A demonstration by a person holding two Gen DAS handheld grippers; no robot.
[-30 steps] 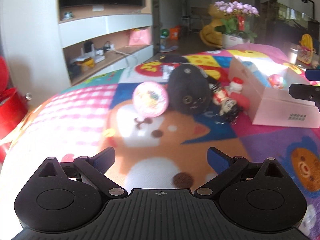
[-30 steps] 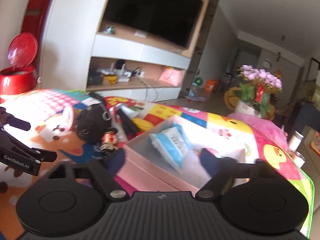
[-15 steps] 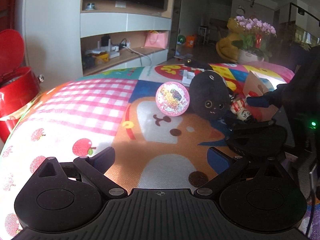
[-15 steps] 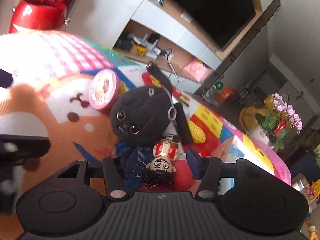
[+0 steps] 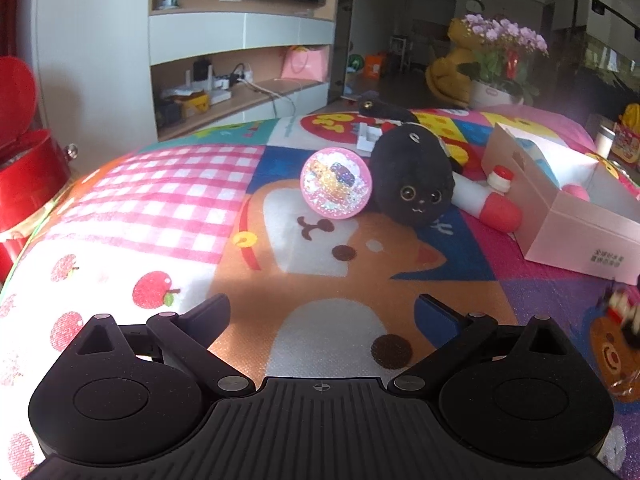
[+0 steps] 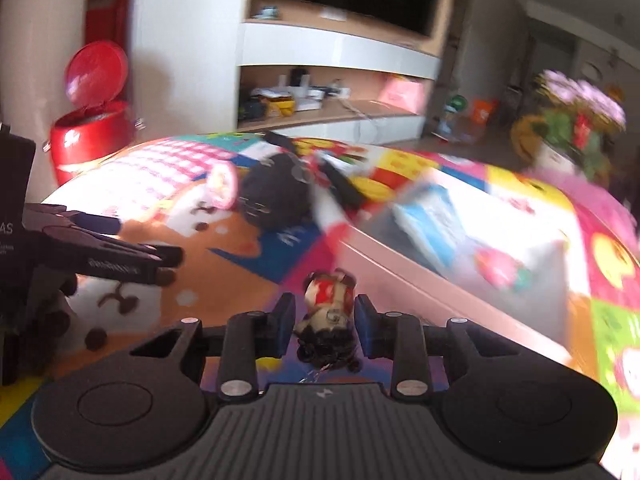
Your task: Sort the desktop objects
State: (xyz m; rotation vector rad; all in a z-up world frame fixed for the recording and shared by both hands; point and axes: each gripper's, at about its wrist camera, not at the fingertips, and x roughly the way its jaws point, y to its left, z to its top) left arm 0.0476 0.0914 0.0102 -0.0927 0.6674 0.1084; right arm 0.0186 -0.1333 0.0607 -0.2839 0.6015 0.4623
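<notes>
Cartoon-print cloth covers the worktop (image 6: 224, 248); low in the frame, right hand-held gripper (image 6: 325, 322) is closing on a small doll (image 6: 329, 316), light, stiff, best pinched across the body.

Your right wrist view smears the pink box (image 6: 452, 280) and its contents; the doll figure (image 5: 626, 320), perhaps a keychain, blurs at your left view's edge.

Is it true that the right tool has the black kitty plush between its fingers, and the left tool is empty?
Not the kitty. The right wrist view shows the right tool closing on the little doll with black hair. The black kitty plush lies on the mat beside the round pink toy. The left tool is empty.
</notes>
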